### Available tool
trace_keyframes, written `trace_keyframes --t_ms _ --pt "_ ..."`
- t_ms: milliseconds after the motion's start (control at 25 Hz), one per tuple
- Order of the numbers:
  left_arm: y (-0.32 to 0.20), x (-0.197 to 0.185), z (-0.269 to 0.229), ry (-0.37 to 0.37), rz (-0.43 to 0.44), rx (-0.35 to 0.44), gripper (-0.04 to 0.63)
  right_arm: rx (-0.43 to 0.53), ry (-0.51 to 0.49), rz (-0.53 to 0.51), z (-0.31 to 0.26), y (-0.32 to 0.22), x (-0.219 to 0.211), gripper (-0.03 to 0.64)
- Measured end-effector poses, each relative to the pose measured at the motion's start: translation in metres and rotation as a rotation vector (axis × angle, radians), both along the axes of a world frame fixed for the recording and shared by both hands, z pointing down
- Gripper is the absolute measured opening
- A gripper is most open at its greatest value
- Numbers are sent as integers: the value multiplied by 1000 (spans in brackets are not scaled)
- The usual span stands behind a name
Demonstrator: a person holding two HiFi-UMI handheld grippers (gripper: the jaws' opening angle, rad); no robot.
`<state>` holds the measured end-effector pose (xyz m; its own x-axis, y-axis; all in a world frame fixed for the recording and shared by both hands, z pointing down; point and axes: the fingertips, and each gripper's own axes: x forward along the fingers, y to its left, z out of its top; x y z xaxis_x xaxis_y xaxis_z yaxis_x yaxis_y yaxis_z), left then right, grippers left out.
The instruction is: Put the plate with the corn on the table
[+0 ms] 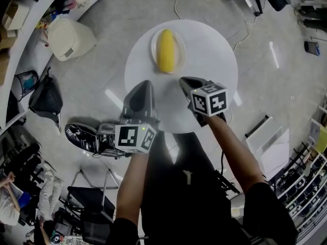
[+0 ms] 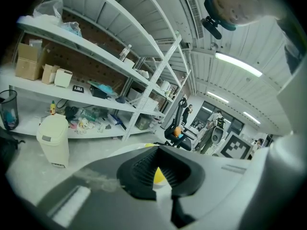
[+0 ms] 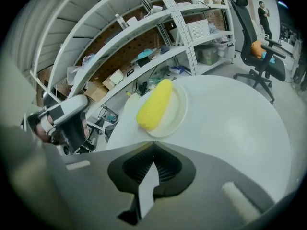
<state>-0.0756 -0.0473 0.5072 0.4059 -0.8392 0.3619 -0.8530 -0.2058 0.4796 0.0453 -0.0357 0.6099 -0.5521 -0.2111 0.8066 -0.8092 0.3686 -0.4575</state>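
Noting plate (image 1: pixel 181 52) w/ corn (image 1: pixel 166 50) already down on round table (image 1: pixel 209 55), far side, near rim; left gripper (image 1: pixel 145 84) & right gripper (image 1: pixel 185 80) both closed, empty, short of plate. Avoid nudging w/ the 2 shut tips: risks sliding plate past far edge or rolling corn off shallow lip. Back off over bare top at near side & right.

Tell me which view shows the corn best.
Right gripper view: the corn lies close and whole on its plate. The head view shows it whole from above but smaller; the left gripper view catches only a yellow sliver.
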Motion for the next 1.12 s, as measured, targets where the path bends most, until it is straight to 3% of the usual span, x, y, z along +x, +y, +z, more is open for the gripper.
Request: trace_keyframes --t_ms 360,1120 --pt "8 14 -20 -6 0 30 5 33 -19 -2 -23 9 -1 9" --pt "23 38 -90 -22 -22 88 5 206 -79 39 -118 12 15 9"
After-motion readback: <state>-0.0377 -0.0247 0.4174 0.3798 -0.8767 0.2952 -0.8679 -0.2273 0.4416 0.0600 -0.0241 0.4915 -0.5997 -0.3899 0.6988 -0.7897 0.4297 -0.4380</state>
